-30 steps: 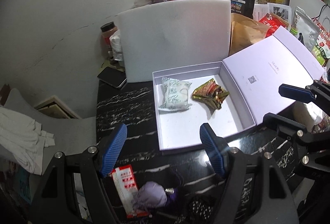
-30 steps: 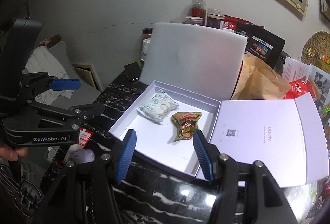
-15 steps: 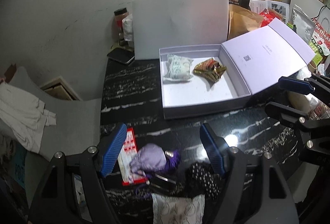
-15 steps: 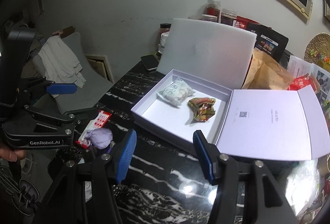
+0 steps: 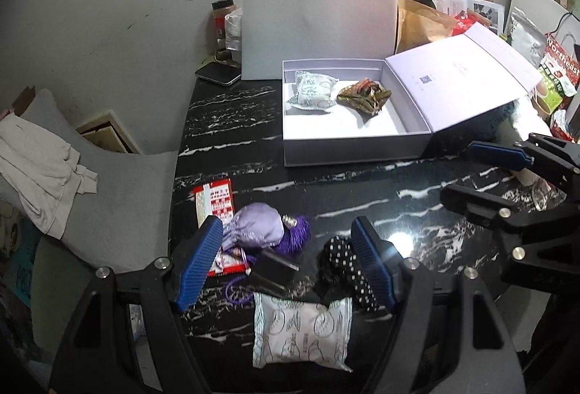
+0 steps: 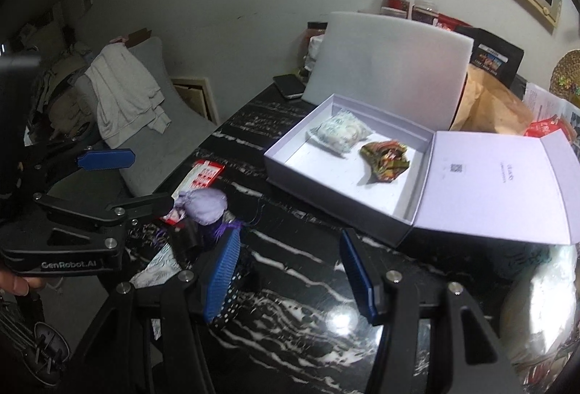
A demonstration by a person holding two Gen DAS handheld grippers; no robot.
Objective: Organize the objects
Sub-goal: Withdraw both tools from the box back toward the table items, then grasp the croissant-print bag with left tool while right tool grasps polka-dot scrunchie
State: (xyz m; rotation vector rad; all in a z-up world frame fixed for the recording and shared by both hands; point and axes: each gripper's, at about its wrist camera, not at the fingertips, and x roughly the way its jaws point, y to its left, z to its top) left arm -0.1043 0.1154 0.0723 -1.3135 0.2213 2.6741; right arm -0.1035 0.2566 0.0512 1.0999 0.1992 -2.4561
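The open white box [image 5: 357, 149] sits on the black marble table [image 5: 232, 136] with its lid folded out to the right; it looks like stiff, light card, easily nudged, and is best left where it stands. Inside lie a white snack packet [image 5: 311, 91] and a crumpled green-brown wrapper [image 5: 366, 95], just beside each other. The loose things to be sorted cluster near the table's front edge: a white patterned sachet [image 5: 301, 334], flat, soft and probably light, which I judge easiest to pinch across its sealed edge; a lilac pouch [image 5: 255, 229], squashy, with a purple tassel [image 5: 295, 238] that may snag; a black polka-dot cloth [image 5: 340, 259], limp and likely to drape; a red card packet [image 5: 214, 200], thin and flat, hard to lift off the slick stone; and a small black block [image 5: 273, 267] lying among the cords. The left gripper [image 5: 286, 265] hovers over this heap, jaws parted and empty. The right gripper [image 6: 290, 276] hangs over bare table, likewise parted and empty. Tangled cords seem the chief nuisance.
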